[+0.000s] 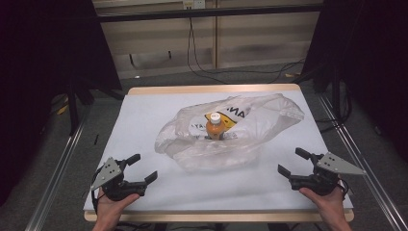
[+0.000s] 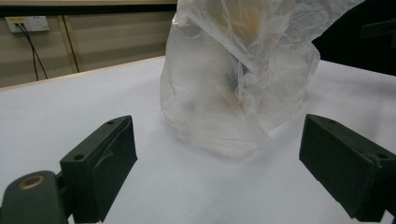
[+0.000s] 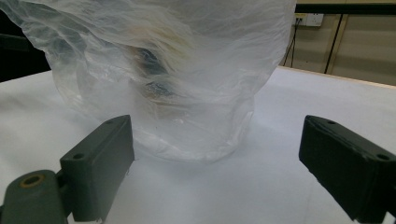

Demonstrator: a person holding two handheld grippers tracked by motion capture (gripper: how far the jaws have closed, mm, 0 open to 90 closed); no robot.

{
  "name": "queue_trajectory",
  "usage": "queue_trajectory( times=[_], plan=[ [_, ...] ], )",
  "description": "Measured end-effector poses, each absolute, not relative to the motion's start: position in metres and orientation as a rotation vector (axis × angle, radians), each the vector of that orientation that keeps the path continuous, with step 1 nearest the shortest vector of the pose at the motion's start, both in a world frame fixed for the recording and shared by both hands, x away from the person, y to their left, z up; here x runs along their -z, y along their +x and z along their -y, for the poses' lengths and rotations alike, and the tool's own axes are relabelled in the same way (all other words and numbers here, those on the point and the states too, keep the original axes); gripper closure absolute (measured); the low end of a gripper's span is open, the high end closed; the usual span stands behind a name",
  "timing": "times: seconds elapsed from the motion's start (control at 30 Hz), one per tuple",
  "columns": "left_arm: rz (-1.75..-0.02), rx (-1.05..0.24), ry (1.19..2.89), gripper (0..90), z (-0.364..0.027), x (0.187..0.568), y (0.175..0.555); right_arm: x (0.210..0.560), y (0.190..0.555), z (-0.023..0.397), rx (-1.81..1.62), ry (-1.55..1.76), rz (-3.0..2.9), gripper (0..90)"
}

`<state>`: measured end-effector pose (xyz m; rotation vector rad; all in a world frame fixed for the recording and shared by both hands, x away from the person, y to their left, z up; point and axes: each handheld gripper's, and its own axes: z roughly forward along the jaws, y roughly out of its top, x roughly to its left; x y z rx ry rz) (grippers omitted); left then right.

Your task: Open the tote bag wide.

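1. Left gripper (image 1: 143,169) parked near front-left of table (image 1: 144,120), jaws spread wide, nothing between them. Same in left gripper view (image 2: 217,156): bare white surface between both black jaws.
2. Right gripper (image 1: 292,162) mirrored at front-right, jaws likewise apart and empty; confirmed in right gripper view (image 3: 215,156).
3. Plastic bag (image 1: 226,132) at table centre, well apart from both grippers, roughly midway between them. Mouth open upward, walls slumped and crumpled.
4. Bottle (image 1: 215,126) upright inside bag: orange body, white cap, poking up through the open mouth.
5. Step in hand, by judgement: approach phase, pre-grasp. No contact with bag or bottle yet. Probably either pulling bottle out or handling the bag around it.
6. Next move likely calls for: one gripper pinching a bag edge to hold the mouth open or pin it down, the other coming in from above onto the bottle neck. Thin film, so a shallow pinch on a fold rather than a flat wall.
7. Materials: bag thin, translucent, wrinkled film with yellow/black print; limp, will shift and cling. Bottle rigid, cylindrical, smooth. Table cover white, matte, flat.
8. Dark shape low inside bag (image 3: 154,70) in right gripper view, possibly bottle base or print; too blurred through film to tell.
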<state>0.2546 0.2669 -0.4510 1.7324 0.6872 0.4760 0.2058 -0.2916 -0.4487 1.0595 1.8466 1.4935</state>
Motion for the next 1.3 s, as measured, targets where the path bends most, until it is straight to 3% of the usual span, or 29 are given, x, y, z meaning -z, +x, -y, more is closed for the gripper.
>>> queue_trajectory(
  times=[0.1, 0.17, 0.2, 0.23, 0.37, 0.6, 0.83, 1.03, 1.3],
  plan=[
    [-0.679, -0.467, 1.73, 19.8, -0.264, 0.451, 0.253, 0.447, 0.205, 0.291, -1.508, 1.055, -1.859, 20.2],
    [-0.676, -0.46, 1.725, 29.1, -0.263, 0.451, 0.253, 0.446, 0.205, 0.292, -1.529, 1.039, -1.868, 33.0],
    [-0.632, -0.463, 1.775, 29.1, -0.266, 0.45, 0.253, 0.446, 0.205, 0.292, -1.529, 1.039, -1.868, 33.0],
    [-0.631, -0.445, 1.767, 37.2, -0.265, 0.45, 0.251, 0.444, 0.204, 0.291, -1.551, 1.038, -1.869, 45.8],
    [-0.607, -0.42, 1.768, 50.9, -0.263, 0.447, 0.247, 0.442, 0.204, 0.292, -1.597, 1.019, -1.88, 65.3],
    [-0.57, -0.359, 1.765, 72.6, -0.26, 0.44, 0.242, 0.434, 0.202, 0.289, -1.636, 0.99, -1.915, 85.7],
    [-0.521, -0.3, 1.781, 90.0, -0.25, 0.429, 0.24, 0.426, 0.205, 0.283, -1.669, 0.977, -1.953, 90.0],
    [-0.502, -0.285, 1.77, 90.0, -0.242, 0.42, 0.238, 0.413, 0.205, 0.273, -1.69, 0.96, -1.973, 90.0],
    [-0.344, -0.237, 1.778, 90.0, -0.209, 0.393, 0.233, 0.384, 0.207, 0.26, -1.742, 0.866, -1.989, 90.0]
  ],
)
